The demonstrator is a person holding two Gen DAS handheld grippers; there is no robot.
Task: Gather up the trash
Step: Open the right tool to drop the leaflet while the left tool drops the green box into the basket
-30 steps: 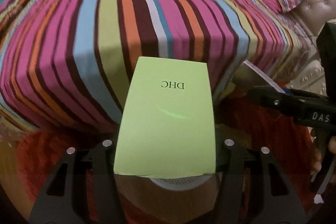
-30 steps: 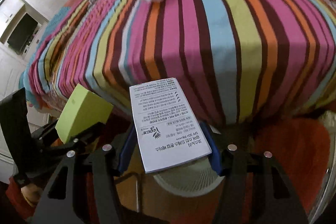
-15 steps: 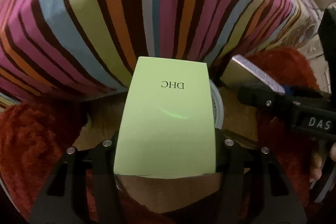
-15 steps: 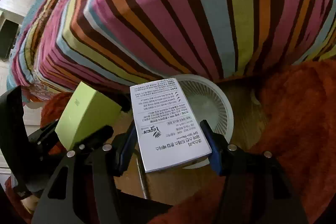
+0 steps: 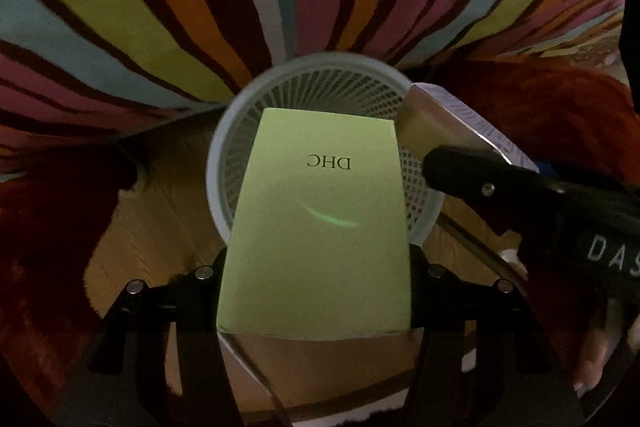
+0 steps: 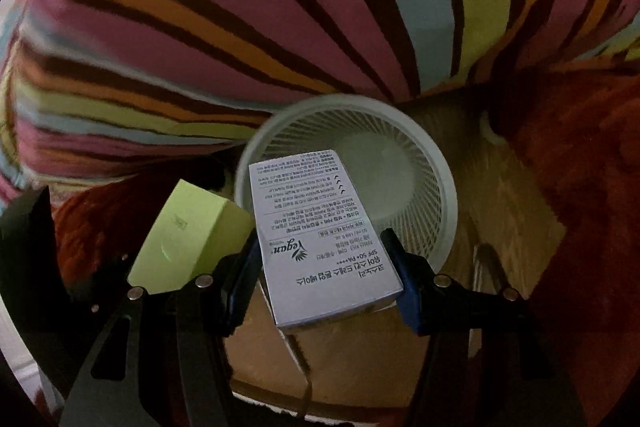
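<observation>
There were two boxes: one green box marked DHC, and one white box covered in small print. There were two grippers, the left gripper and the right gripper, and each had one box clamped between its fingers. One white slatted basket stood on the wooden floor. One striped bedcover hung behind it. Red shaggy rug showed on both sides of the basket; whether that was one rug or two could not be told.
</observation>
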